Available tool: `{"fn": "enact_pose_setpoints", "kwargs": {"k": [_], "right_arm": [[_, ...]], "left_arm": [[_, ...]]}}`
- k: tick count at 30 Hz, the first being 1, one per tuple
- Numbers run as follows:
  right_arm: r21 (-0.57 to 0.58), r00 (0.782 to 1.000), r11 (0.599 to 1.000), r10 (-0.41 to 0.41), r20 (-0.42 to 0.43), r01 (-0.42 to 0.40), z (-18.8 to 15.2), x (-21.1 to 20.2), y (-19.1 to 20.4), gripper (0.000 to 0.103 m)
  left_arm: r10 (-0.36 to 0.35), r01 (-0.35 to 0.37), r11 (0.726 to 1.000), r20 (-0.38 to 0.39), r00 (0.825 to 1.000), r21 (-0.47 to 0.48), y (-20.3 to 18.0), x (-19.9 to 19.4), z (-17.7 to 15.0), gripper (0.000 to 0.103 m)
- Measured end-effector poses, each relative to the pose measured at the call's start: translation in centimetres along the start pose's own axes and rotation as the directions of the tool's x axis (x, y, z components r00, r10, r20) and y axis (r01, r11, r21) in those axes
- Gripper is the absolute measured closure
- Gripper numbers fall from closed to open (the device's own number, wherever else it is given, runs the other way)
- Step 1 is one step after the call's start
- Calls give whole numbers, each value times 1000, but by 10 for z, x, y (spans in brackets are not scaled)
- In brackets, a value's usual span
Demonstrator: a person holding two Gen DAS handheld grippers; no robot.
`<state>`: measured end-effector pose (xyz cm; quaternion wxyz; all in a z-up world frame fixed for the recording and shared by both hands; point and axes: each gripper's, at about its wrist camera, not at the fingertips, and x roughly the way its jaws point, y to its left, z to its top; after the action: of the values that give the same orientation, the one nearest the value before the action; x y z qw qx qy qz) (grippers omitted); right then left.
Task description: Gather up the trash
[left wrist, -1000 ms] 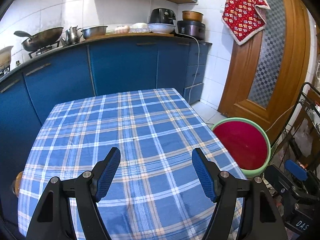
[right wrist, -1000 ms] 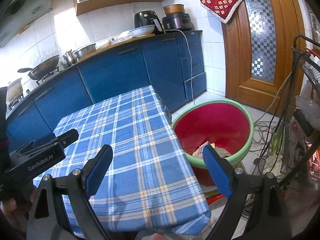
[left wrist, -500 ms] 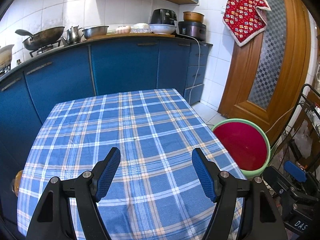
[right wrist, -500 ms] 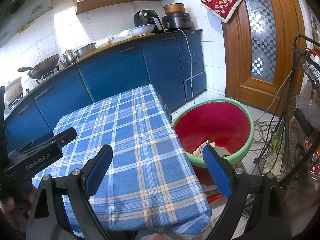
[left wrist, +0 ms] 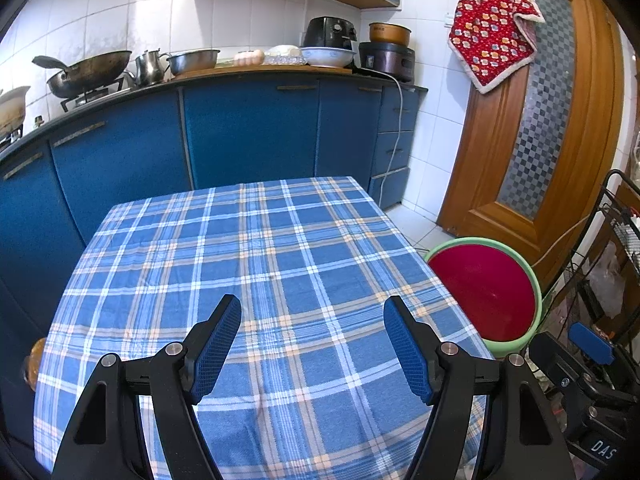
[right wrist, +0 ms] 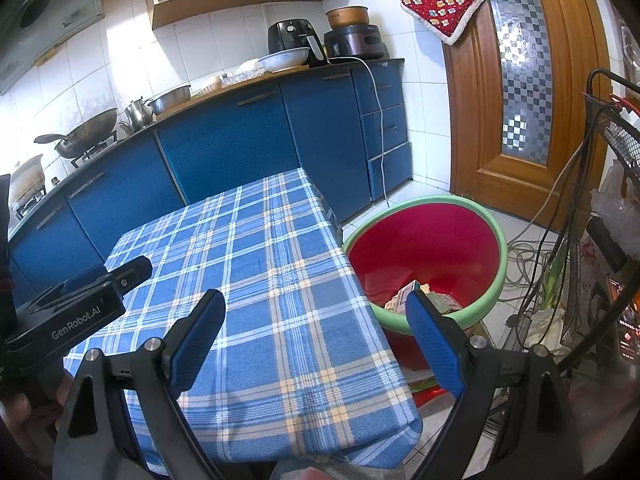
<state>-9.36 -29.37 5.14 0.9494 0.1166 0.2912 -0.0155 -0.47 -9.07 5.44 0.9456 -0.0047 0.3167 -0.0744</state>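
A table with a blue plaid cloth fills the middle of both views, and I see no trash on it. A red basin with a green rim stands on the floor to the table's right, with crumpled paper and packaging trash at its bottom. The basin also shows in the left wrist view. My left gripper is open and empty above the table's near part. My right gripper is open and empty over the table's right edge. The left gripper's body shows at the left.
Blue kitchen cabinets run behind the table, with a wok, pots and appliances on the counter. A wooden door is at the right. A black wire rack and cables crowd the floor beside the basin.
Both views have shifted only slightly; the grippers stay open and empty over the table.
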Motion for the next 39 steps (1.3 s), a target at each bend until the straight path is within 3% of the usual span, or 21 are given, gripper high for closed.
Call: {"fn": "enact_pose_setpoints", "kwargs": {"k": [39], "right_arm": [[-4, 1000, 1000, -1, 5, 1, 2, -1, 2, 12]], "left_arm": [[-1, 1, 1000, 2, 1000, 1, 1, -1, 1, 28]]}}
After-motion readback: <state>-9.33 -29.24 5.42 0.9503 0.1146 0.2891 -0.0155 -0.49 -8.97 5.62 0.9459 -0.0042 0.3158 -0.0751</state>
